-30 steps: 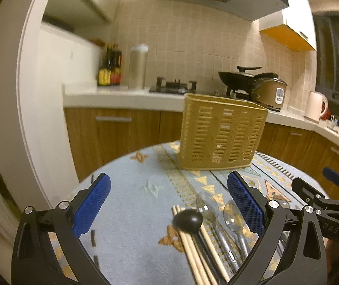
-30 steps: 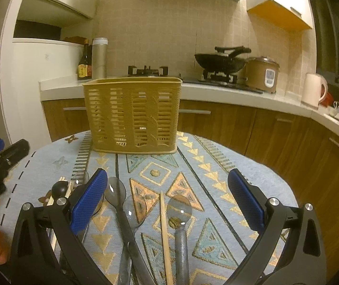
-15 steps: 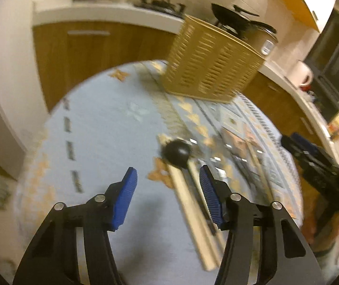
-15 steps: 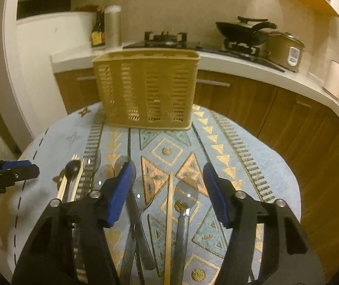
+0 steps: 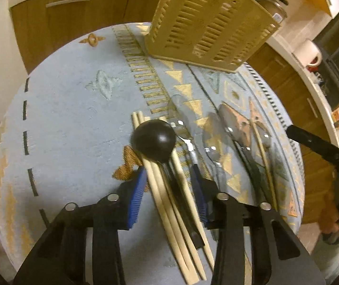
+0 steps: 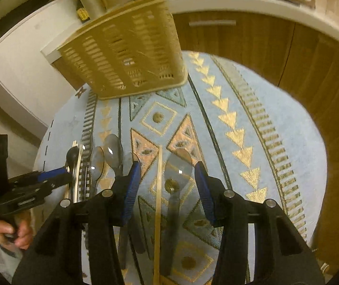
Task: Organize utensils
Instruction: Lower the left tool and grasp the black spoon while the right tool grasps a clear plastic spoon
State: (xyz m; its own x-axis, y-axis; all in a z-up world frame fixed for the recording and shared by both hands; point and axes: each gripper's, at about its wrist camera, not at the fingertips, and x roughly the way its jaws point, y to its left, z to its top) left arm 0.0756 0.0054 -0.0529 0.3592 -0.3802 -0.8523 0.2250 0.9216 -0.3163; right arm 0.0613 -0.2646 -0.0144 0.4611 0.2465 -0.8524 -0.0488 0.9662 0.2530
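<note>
Left tool [image 5: 169, 185] closing around chopsticks [image 5: 169, 201] and black spoon [image 5: 154, 141], right tool [image 6: 167, 185] closing around single chopstick [image 6: 158, 190] and clear spoon [image 6: 177, 166] on worktop [image 5: 69, 130]; risk: mixed grabs, basket [image 5: 207, 21] missorted.

The basket [image 5: 207, 21] is cut off at the top edge and blurred in both views, the chopsticks [image 5: 176, 204] and black spoon [image 5: 154, 140] run partly hidden under the left gripper's fingers [image 5: 137, 190], and the spoon [image 6: 177, 182] handles run under the right gripper.
</note>
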